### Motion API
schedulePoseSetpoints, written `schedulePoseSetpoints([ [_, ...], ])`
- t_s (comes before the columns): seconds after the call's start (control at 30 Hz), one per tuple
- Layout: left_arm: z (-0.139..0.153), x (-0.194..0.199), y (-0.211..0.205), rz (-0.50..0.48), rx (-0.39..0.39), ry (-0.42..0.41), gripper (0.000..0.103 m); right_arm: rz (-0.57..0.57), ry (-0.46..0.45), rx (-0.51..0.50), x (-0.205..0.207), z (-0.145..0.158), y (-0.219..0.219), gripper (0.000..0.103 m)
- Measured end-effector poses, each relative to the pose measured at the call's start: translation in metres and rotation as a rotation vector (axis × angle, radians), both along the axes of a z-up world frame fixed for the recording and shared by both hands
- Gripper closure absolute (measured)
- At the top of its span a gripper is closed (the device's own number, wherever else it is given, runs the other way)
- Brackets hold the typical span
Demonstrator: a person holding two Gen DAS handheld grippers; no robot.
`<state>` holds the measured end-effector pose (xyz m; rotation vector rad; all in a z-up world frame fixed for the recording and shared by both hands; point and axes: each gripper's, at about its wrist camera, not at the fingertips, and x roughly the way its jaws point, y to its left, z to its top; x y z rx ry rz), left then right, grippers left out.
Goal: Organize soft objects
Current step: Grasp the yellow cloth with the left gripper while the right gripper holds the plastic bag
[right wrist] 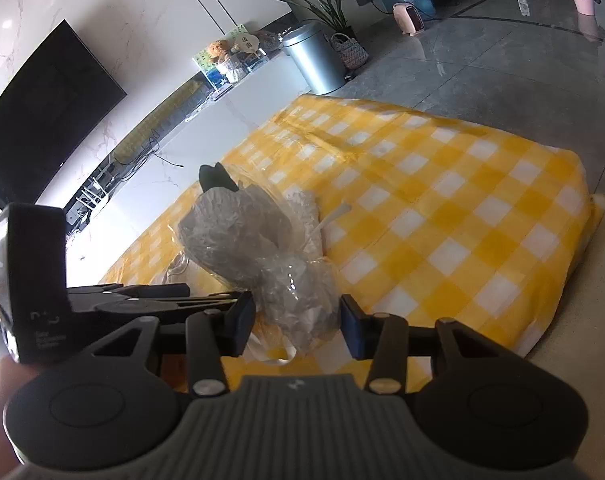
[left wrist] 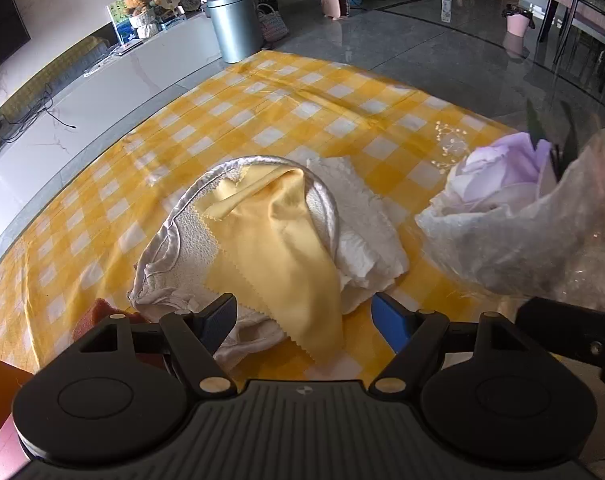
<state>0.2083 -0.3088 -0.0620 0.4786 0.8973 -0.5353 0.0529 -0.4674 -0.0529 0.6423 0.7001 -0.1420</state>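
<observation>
A yellow cloth (left wrist: 270,248) with zigzag edges lies draped over a white satin-trimmed cloth (left wrist: 170,248) and a white towel (left wrist: 366,232) on the yellow checked tablecloth (left wrist: 262,120). My left gripper (left wrist: 302,316) is open, its fingers on either side of the yellow cloth's near corner. A wrapped purple flower bouquet (left wrist: 514,208) stands to the right. In the right wrist view my right gripper (right wrist: 298,320) has its fingers on either side of the bouquet's plastic-wrapped stem (right wrist: 298,304); a grip cannot be told. The bouquet's grey paper wrap (right wrist: 230,232) points away.
An orange-brown sponge-like thing (left wrist: 98,316) lies at the left by the left gripper. A metal bin (left wrist: 234,24) and a woven basket (left wrist: 272,24) stand on the floor beyond the table. The tablecloth's right edge (right wrist: 582,200) drops off.
</observation>
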Motion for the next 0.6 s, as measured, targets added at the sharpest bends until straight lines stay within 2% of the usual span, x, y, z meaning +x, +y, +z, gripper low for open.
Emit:
schedulePoseSetpoints([
  [0.03,-0.001,0.002,-0.001,0.009,0.015,-0.006,0.014,0.004,0.0,-0.001,0.0,-0.001,0.0,0.058],
  [0.1,0.001,0.004,0.001,0.022,0.021,-0.013,0.026,0.006,0.004,0.001,0.001,-0.002,0.0,0.058],
  [0.13,0.002,0.006,0.002,0.028,0.016,-0.001,0.04,0.003,0.008,0.003,0.001,-0.003,0.0,0.057],
  [0.17,0.003,0.009,0.004,0.03,0.004,0.025,0.062,0.001,0.01,0.005,0.002,-0.003,-0.001,0.058],
  [0.2,0.003,0.011,0.006,0.034,-0.007,0.052,0.073,-0.001,0.012,0.005,0.002,-0.004,-0.001,0.058],
  [0.23,0.002,0.013,0.008,0.041,-0.022,0.088,0.09,0.0,0.014,0.005,0.002,-0.004,-0.001,0.058],
  [0.27,0.003,0.014,0.011,0.06,-0.035,0.109,0.1,0.001,0.015,0.003,0.002,-0.004,-0.001,0.058],
  [0.4,0.015,0.005,0.022,0.071,-0.115,0.106,0.102,0.005,0.017,-0.004,0.002,-0.003,0.001,0.057],
  [0.47,0.029,0.0,0.029,0.071,-0.173,0.106,0.102,0.005,0.02,-0.007,0.003,-0.003,0.002,0.057],
  [0.6,0.063,-0.009,0.039,0.079,-0.254,0.054,0.102,0.01,0.025,-0.019,0.004,-0.003,0.005,0.058],
])
